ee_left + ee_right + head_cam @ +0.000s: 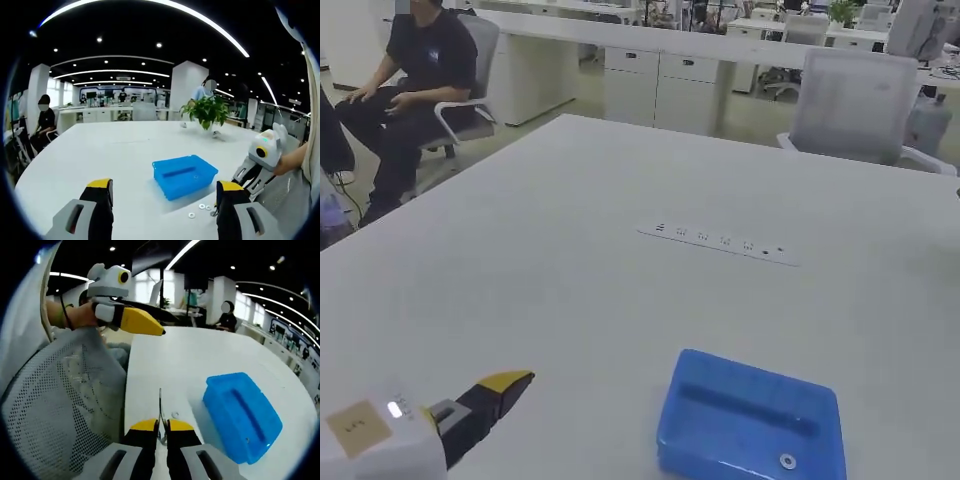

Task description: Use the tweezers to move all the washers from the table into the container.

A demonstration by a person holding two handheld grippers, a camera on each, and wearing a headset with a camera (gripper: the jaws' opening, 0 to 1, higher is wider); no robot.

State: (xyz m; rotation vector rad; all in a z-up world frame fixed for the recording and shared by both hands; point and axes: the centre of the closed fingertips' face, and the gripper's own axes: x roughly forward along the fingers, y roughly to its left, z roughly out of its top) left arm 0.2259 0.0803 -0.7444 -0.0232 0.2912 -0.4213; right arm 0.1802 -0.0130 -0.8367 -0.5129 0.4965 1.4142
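A blue container [750, 425] rests on the white table [570, 270] near its front edge, with one washer [787, 461] lying inside it. My left gripper [505, 385] hovers to the container's left; in its own view its jaws stand wide apart, so the left gripper [165, 185] is open and holds nothing. Three washers [202, 206] lie on the table just in front of the container [184, 175]. My right gripper [160, 426] is shut on the tweezers [160, 407], whose tip points at the table beside a washer [175, 415], left of the container [242, 415].
A flush power strip [720, 242] sits mid-table. Beyond the far edge stands a grey chair [860, 105], and a person [410, 70] sits at the left. A mesh chair back [65, 395] is close beside my right gripper. A potted plant [207, 110] stands further along the table.
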